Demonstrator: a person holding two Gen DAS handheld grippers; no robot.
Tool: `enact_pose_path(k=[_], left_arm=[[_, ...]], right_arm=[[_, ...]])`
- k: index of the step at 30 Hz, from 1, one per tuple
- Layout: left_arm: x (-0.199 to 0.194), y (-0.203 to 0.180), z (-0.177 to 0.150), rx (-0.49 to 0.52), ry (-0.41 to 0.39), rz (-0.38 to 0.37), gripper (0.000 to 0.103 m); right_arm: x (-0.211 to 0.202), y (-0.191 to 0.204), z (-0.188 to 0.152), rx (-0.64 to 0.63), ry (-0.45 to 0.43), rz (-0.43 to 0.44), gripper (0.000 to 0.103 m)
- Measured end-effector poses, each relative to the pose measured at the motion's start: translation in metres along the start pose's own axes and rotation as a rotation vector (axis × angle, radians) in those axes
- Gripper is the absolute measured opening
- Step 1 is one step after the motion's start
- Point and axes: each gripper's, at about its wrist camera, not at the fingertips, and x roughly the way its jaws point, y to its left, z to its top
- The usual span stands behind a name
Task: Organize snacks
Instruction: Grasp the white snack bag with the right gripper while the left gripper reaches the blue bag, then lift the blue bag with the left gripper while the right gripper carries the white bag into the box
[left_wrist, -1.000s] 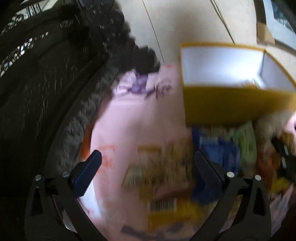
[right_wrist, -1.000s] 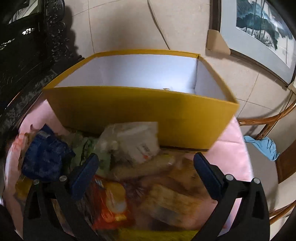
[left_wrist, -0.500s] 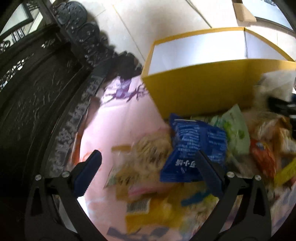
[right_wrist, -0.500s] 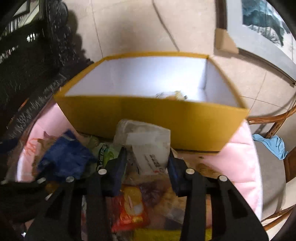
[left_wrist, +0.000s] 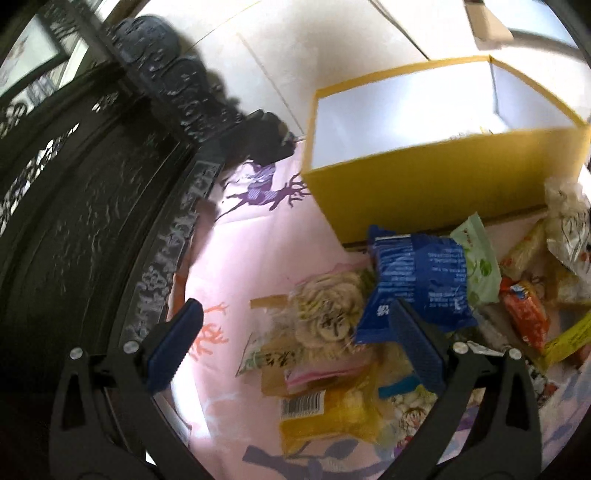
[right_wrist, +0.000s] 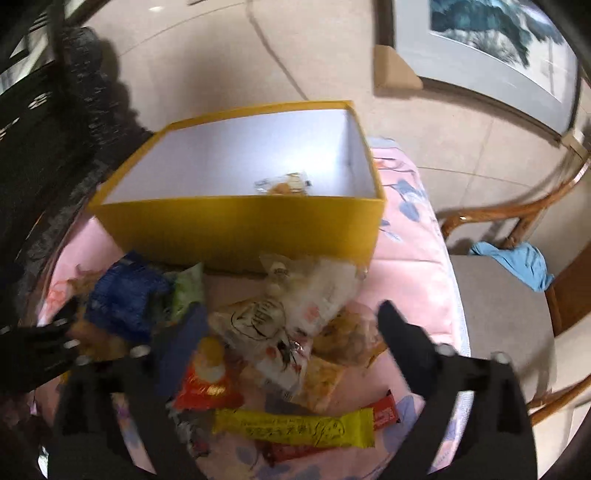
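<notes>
left wrist: left gripper is held open and empty over a clear noodle packet; blue packet is piled beside it. right wrist: right gripper is spread open, empty; one snack is seen inside yellow box, most remain outside.

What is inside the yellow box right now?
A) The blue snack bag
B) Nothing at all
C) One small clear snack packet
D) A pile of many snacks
C: the right wrist view shows a single small clear packet lying on the white floor of the yellow box.
</notes>
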Motion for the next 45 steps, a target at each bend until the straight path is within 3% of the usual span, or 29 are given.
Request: enact_pose_path(k=[2, 4, 5, 7, 8, 9, 11, 12, 13, 14, 17, 19, 24, 25, 26, 27, 28, 31, 34, 36, 38, 39, 40, 41, 44, 45], left_arm=[[-0.001, 0.006, 0.000, -0.020, 0.013, 0.007, 0.101], [0.000, 0.009, 0.000, -0.032, 0.026, 0.029, 0.101], [0.000, 0.010, 0.000, -0.034, 0.026, 0.041, 0.101], [-0.001, 0.009, 0.002, -0.037, 0.012, 0.070, 0.101], [0.000, 0.008, 0.004, -0.044, 0.012, 0.091, 0.101], [0.000, 0.009, 0.007, -0.063, 0.011, 0.099, 0.101], [-0.002, 0.009, 0.012, -0.103, -0.006, 0.076, 0.101], [0.000, 0.006, 0.015, -0.119, 0.004, 0.056, 0.101], [0.004, 0.002, 0.017, -0.120, 0.015, 0.043, 0.101], [0.008, -0.003, 0.019, -0.117, 0.021, 0.034, 0.101], [0.025, -0.028, 0.026, -0.058, 0.033, 0.033, 0.101], [0.033, -0.044, 0.030, -0.001, 0.030, 0.049, 0.101], [0.047, -0.075, 0.025, 0.138, -0.059, 0.055, 0.100], [0.048, -0.074, 0.026, 0.140, -0.053, 0.020, 0.083], [0.048, -0.073, 0.028, 0.137, -0.032, -0.053, 0.045], [0.047, -0.072, 0.029, 0.131, 0.004, -0.146, 0.028], [0.046, -0.073, 0.029, 0.139, 0.019, -0.180, 0.015], [0.041, -0.080, 0.024, 0.200, 0.000, -0.164, 0.011], [0.028, -0.061, 0.022, 0.128, -0.004, -0.243, 0.007], [0.017, -0.037, 0.024, 0.037, -0.028, -0.251, 0.019], [0.016, -0.022, 0.027, -0.016, -0.041, -0.217, 0.073], [0.016, -0.014, 0.030, -0.041, -0.053, -0.200, 0.081], [0.015, -0.011, 0.032, -0.055, -0.060, -0.196, 0.096], [0.015, -0.009, 0.034, -0.066, -0.065, -0.199, 0.101], [0.023, -0.024, 0.036, -0.013, -0.047, -0.266, 0.101], [0.032, -0.033, 0.037, 0.025, -0.011, -0.240, 0.101]], right_arm=[[0.015, 0.003, 0.003, -0.007, -0.010, -0.123, 0.102], [0.035, -0.002, 0.003, 0.032, 0.044, -0.191, 0.102], [0.046, -0.009, 0.003, 0.097, 0.082, -0.176, 0.102], [0.057, -0.014, 0.001, 0.191, 0.077, -0.091, 0.102], [0.070, -0.013, -0.001, 0.218, 0.127, -0.076, 0.102], [0.077, -0.012, -0.002, 0.224, 0.160, -0.070, 0.102], [0.079, -0.006, -0.006, 0.187, 0.132, -0.083, 0.099], [0.076, -0.004, -0.006, 0.164, 0.127, -0.086, 0.091], [0.071, -0.004, -0.005, 0.138, 0.120, -0.080, 0.066], [0.064, -0.008, -0.003, 0.123, 0.127, -0.051, 0.054], [0.043, -0.024, -0.002, 0.157, 0.151, 0.045, 0.052], [0.026, -0.034, -0.002, 0.141, 0.142, 0.059, 0.052], [0.001, -0.066, -0.010, 0.202, 0.152, 0.092, 0.052], [0.000, -0.068, -0.011, 0.209, 0.155, 0.088, 0.052], [-0.002, -0.071, -0.011, 0.200, 0.152, 0.069, 0.052], [-0.004, -0.073, -0.013, 0.191, 0.151, 0.057, 0.052], [-0.006, -0.075, -0.013, 0.188, 0.149, 0.052, 0.052], [-0.019, -0.067, -0.014, 0.200, 0.135, 0.077, 0.052], [-0.031, -0.058, -0.013, 0.171, 0.106, 0.083, 0.052], [-0.040, -0.053, -0.010, 0.149, 0.085, 0.081, 0.052], [-0.046, -0.050, -0.007, 0.143, 0.068, 0.089, 0.052], [-0.049, -0.049, -0.006, 0.140, 0.065, 0.093, 0.052], [-0.050, -0.048, -0.005, 0.136, 0.061, 0.096, 0.052], [-0.051, -0.046, -0.004, 0.134, 0.058, 0.099, 0.052], [-0.053, -0.043, -0.003, 0.132, 0.057, 0.111, 0.052], [-0.052, -0.043, -0.003, 0.132, 0.057, 0.116, 0.052]])
